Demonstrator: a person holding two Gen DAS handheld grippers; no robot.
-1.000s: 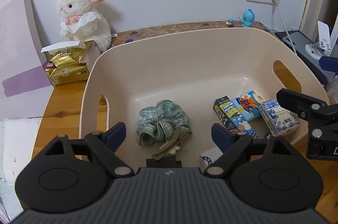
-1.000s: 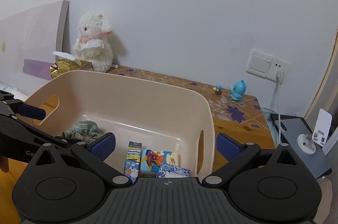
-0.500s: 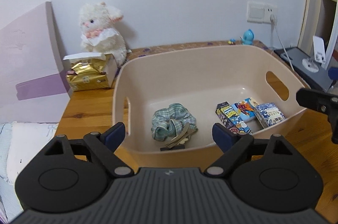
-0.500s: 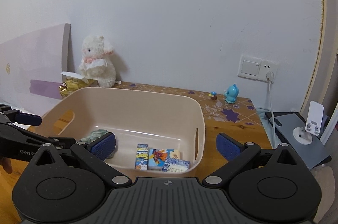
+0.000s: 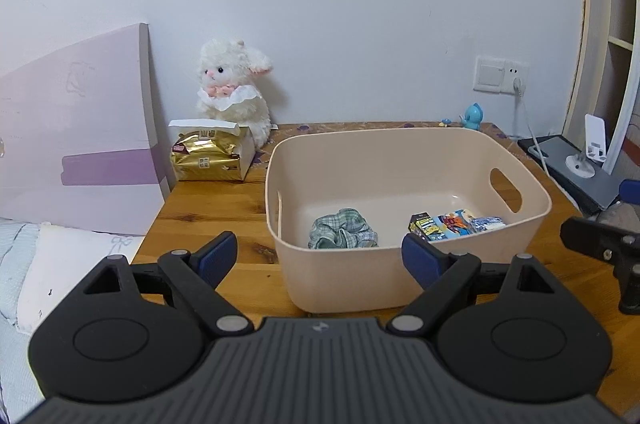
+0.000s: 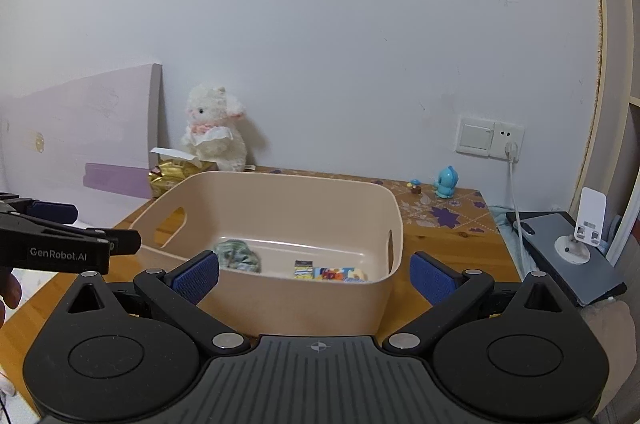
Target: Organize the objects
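Note:
A beige plastic bin (image 5: 404, 140) stands on the wooden table; it also shows in the right wrist view (image 6: 280, 180). Inside lie a green plaid scrunchie (image 5: 342, 234) on the left and several small colourful packets (image 5: 452, 224) on the right; both show in the right wrist view, the scrunchie (image 6: 238, 254) and the packets (image 6: 330, 273). My left gripper (image 5: 320, 256) is open and empty, held back in front of the bin. My right gripper (image 6: 314, 274) is open and empty, also back from the bin's near wall.
A white plush lamb (image 5: 230, 96) and a gold tissue pack (image 5: 210, 154) stand at the back left. A small blue figurine (image 5: 472, 115) sits by the wall socket. A grey device with a white stand (image 5: 576, 160) lies right. A purple board (image 5: 76, 136) leans left.
Both grippers have pulled back and up from the bin, so the whole bin now shows. Both stay open and empty. The things in the bin have not moved.

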